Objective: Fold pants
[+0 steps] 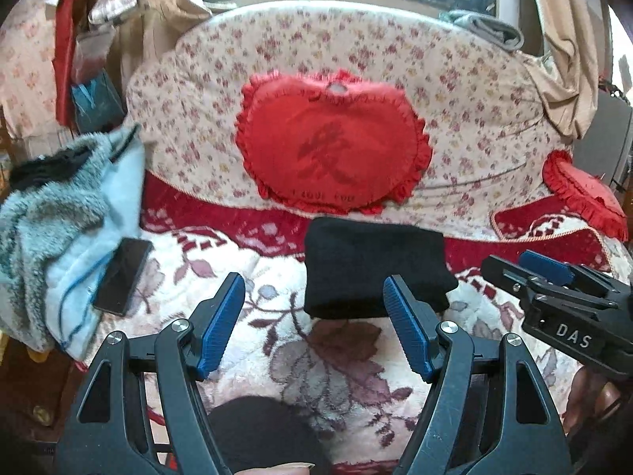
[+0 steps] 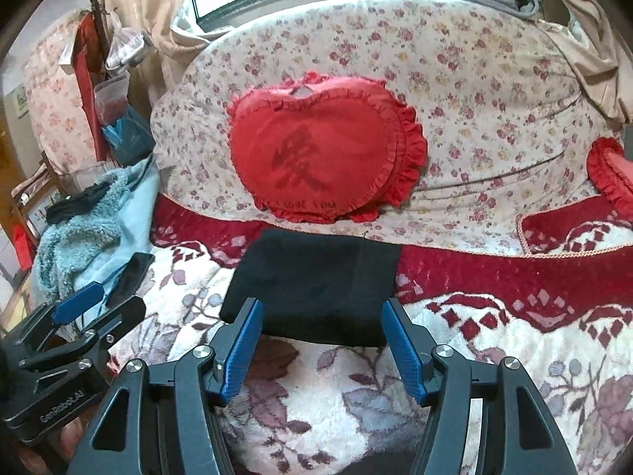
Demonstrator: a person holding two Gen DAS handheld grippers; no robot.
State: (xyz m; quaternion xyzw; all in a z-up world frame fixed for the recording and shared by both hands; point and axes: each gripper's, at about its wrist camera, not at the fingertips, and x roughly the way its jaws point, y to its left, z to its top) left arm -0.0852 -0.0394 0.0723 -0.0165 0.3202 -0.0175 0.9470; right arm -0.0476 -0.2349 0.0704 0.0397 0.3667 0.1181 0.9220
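The black pants point(image 1: 372, 269) lie folded into a compact rectangle on the floral blanket point(image 1: 328, 360), in front of the sofa back. They also show in the right wrist view point(image 2: 316, 285). My left gripper point(image 1: 314, 308) is open and empty, just short of the pants' near edge. My right gripper point(image 2: 320, 328) is open and empty, its fingertips flanking the pants' near edge from above. The right gripper also shows at the right of the left wrist view point(image 1: 546, 273). The left gripper shows at the left of the right wrist view point(image 2: 91, 304).
A red heart cushion point(image 1: 332, 142) leans on the flowered sofa back point(image 1: 455, 91). A second red cushion point(image 1: 581, 194) sits at right. A fluffy blue-grey garment point(image 1: 59, 206) with a black phone point(image 1: 122, 277) on it lies at left. A dark cloth point(image 1: 261, 431) lies near the camera.
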